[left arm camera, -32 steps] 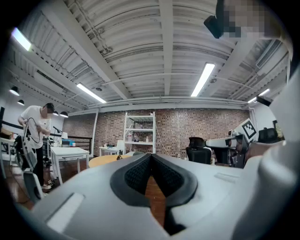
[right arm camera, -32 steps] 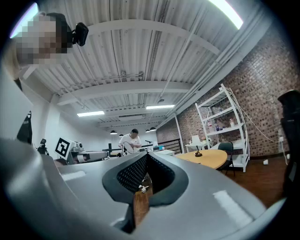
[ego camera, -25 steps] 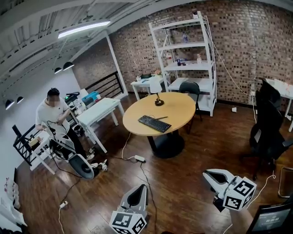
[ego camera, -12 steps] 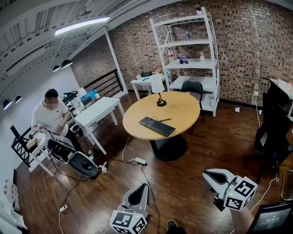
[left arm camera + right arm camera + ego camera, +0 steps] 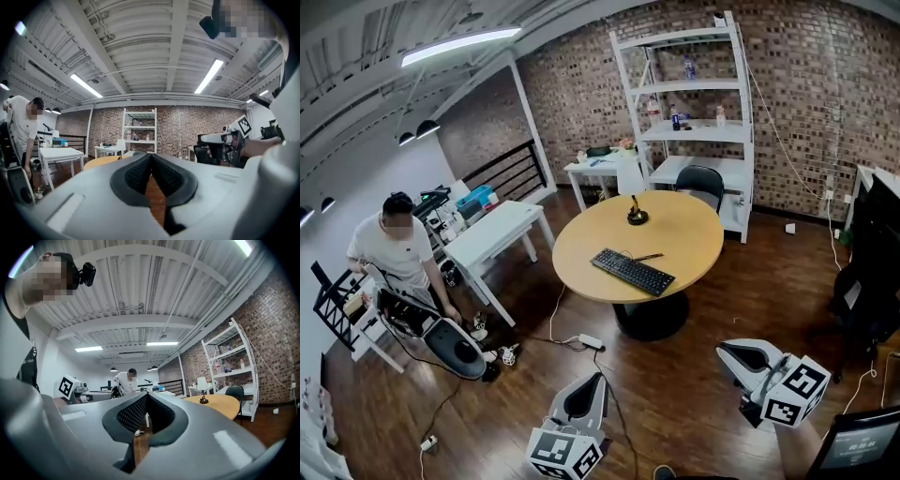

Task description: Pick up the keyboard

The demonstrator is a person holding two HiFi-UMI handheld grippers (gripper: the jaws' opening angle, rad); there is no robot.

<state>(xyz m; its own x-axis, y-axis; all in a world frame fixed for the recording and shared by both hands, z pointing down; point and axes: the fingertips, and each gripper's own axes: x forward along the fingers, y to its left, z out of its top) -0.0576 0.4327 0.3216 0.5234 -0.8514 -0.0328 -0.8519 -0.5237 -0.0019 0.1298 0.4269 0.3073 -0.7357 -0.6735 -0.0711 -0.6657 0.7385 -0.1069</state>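
A black keyboard (image 5: 632, 271) lies on the round wooden table (image 5: 694, 234) in the middle of the room, with a pen beside it and a small desk lamp (image 5: 634, 192) behind it. Both grippers are held level over the wooden floor, well short of the table. In the head view my left gripper (image 5: 597, 379) is at the bottom centre and my right gripper (image 5: 723, 350) at the bottom right. Each is shut with nothing between its jaws. The table edge (image 5: 101, 161) shows past the left jaws, and the tabletop (image 5: 220, 402) to the right of the right jaws.
A white power strip (image 5: 590, 342) and cables lie on the floor before the table's black base. A person (image 5: 394, 253) bends over equipment at the left, near a white desk (image 5: 492, 234). White shelving (image 5: 694, 112) stands against the brick wall; black chairs (image 5: 867, 272) at right.
Both grippers and the head view have moved forward toward the round table, which now appears larger and nearer. The person at the left has shifted and bent lower.
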